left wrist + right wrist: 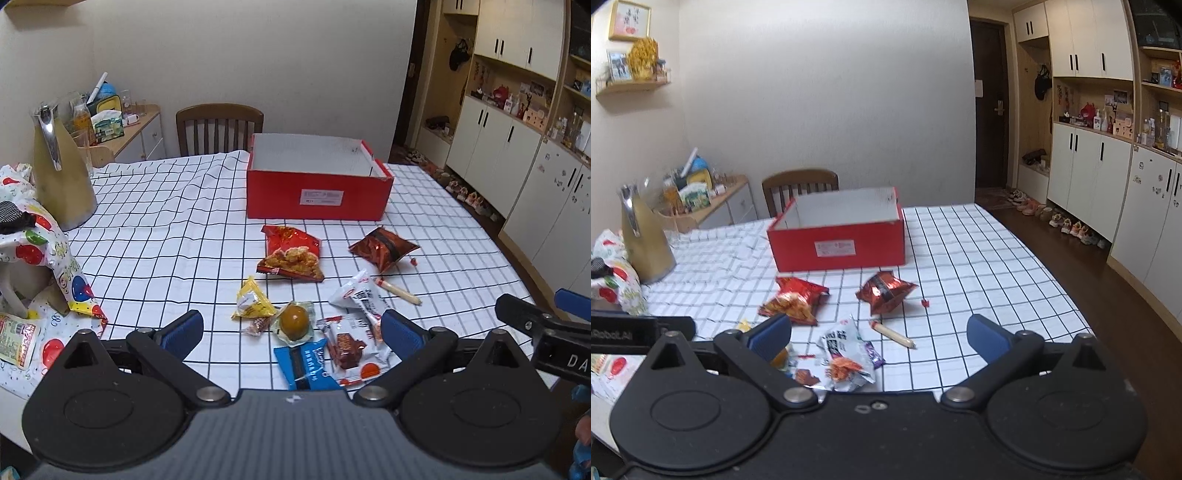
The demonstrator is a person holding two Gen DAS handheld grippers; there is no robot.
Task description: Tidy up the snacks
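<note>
An open red box (pixel 319 194) (pixel 837 242) with a white, bare inside stands at the far side of the checked tablecloth (pixel 166 236). In front of it lie a red chip bag (pixel 291 254) (pixel 794 301), a dark red bag (pixel 384 249) (pixel 884 290), a sausage stick (pixel 399 291) (pixel 894 335), a white packet (pixel 360 295) (pixel 842 345), a yellow packet (pixel 253 301), a wrapped brown egg (pixel 294 319) and a blue packet (pixel 304 365). My left gripper (pixel 291 334) hangs open above the near snacks. My right gripper (pixel 879 334) is open too, holding nothing.
A gold jug (pixel 61 173) (pixel 644 240) and a balloon-print gift bag (pixel 48 258) occupy the table's left. A wooden chair (pixel 219 127) stands behind the table. White cabinets (pixel 1108 192) and shoes (pixel 1067 223) line the right wall.
</note>
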